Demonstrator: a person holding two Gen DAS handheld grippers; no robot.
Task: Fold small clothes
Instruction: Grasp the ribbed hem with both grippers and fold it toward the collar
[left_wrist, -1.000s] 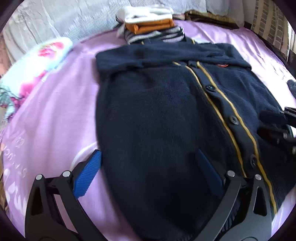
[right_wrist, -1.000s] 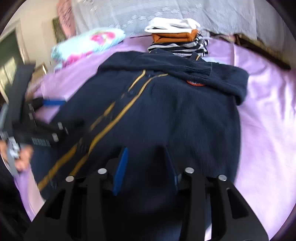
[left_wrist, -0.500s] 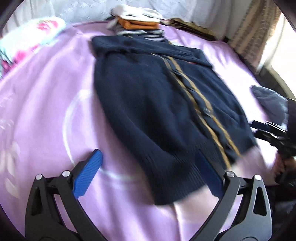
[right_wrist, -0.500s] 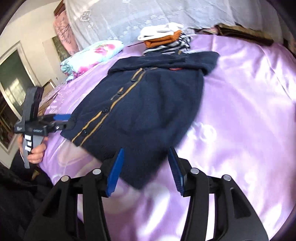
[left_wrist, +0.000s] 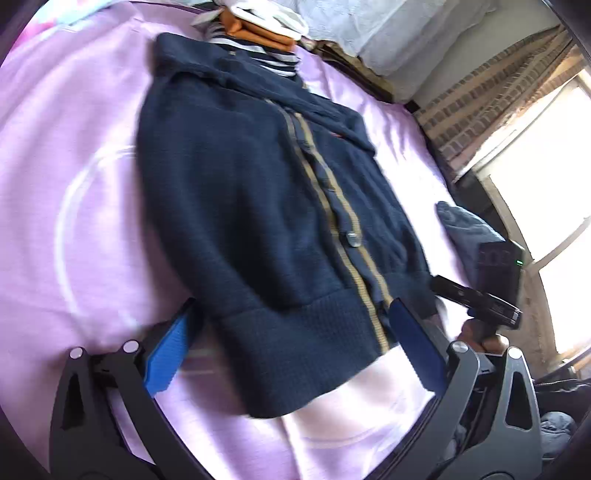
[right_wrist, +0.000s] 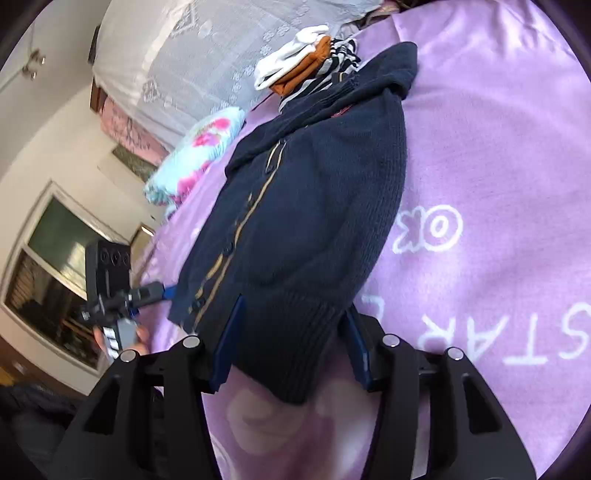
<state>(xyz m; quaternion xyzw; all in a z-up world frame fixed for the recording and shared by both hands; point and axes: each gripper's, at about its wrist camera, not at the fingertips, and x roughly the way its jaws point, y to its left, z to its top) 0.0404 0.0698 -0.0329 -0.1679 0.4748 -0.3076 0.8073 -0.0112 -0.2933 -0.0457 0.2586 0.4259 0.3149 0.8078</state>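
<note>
One purple bedspread covers the bed, printed with white letters and a ring. One navy cardigan lies flat on it, buttoned, its long axis running from the ribbed hem nearest both cameras to the collar at the far end; a pair of tan stripes runs up the placket, and both sleeves are folded across the chest. One stack of folded clothes sits just beyond the collar: striped at the bottom, orange in the middle, white on top. One floral pillow lies off to the side. Two grippers work the hem: the left gripper stands wide, blue pads flanking the hem, while the right gripper is narrower, with a hem corner between its fingers.
</note>
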